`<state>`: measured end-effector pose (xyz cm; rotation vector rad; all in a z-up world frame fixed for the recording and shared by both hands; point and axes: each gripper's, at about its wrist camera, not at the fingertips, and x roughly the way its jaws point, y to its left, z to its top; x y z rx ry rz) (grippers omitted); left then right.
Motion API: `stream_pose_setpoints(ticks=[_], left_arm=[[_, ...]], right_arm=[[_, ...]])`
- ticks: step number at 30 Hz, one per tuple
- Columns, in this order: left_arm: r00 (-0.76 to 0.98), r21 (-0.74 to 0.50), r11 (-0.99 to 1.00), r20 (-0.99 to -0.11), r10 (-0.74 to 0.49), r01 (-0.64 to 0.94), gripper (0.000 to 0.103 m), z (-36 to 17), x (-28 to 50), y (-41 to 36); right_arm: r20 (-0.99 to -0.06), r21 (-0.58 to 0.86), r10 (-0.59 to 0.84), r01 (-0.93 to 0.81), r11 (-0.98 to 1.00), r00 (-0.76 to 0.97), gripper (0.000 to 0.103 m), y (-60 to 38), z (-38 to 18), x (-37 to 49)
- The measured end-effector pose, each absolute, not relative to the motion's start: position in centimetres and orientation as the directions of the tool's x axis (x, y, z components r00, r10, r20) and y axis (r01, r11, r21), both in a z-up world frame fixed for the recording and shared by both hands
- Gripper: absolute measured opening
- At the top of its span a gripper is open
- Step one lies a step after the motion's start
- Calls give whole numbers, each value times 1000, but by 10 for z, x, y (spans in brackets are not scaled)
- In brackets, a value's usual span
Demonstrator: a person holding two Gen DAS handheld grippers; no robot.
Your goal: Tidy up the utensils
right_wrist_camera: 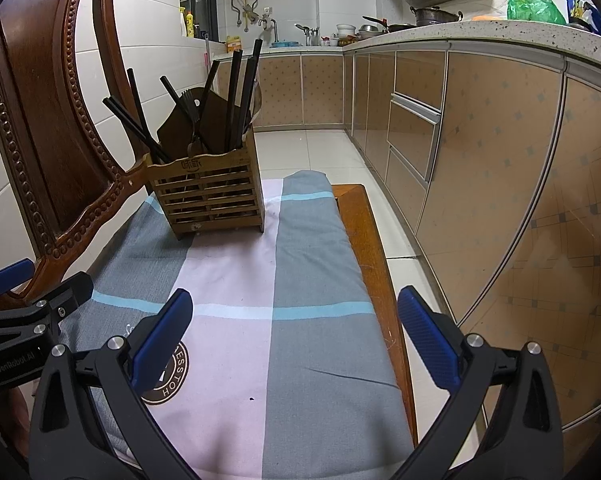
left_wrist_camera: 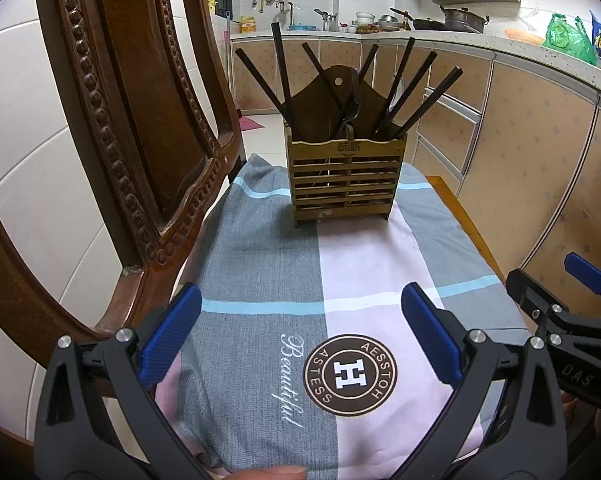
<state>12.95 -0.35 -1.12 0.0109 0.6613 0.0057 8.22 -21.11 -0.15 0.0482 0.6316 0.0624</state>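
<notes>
The bamboo utensil holder (left_wrist_camera: 345,178) stands upright on the checked cloth (left_wrist_camera: 260,264) that covers a wooden chair seat (right_wrist_camera: 374,264), at the end of the cloth farthest from both grippers. Dark chopsticks (left_wrist_camera: 416,92) fan out of it at steep angles, with a fork or similar utensil (left_wrist_camera: 350,104) leaning among them.

Both tools hover above the near end of the cloth, well short of the holder. The left gripper (left_wrist_camera: 300,336) has its jaws spread wide and holds nothing; the right gripper (right_wrist_camera: 296,332) is likewise spread wide and empty.

The likeliest trouble lies in the holder itself. It is tall and narrow and sits on soft, slightly rumpled fabric, so a sideways pull on 1 splayed chopstick could probably tip it or drag it along. The sticks cross one another, so lifting 1 may snag a neighbour and flick it out. Thin, smooth sticks may also twist in the pads.

Room is uneven around the holder. To its left the carved chair back (left_wrist_camera: 112,112) rises close, leaving little swing space. To its right the cloth ends, a bare strip of seat shows, and then the edge drops to the tiled floor (right_wrist_camera: 312,152); anything knocked that way would likely fall. Above the holder the space looks open.
</notes>
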Motion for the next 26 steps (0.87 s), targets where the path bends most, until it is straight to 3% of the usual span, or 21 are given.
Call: stream_pose_setpoints(ticks=[26], left_arm=[[795,-4,1000,-607,-9,8,99,-11,132,-2]], right_arm=[[-588,60,72,-46,997,805,100,-210,-2,82]])
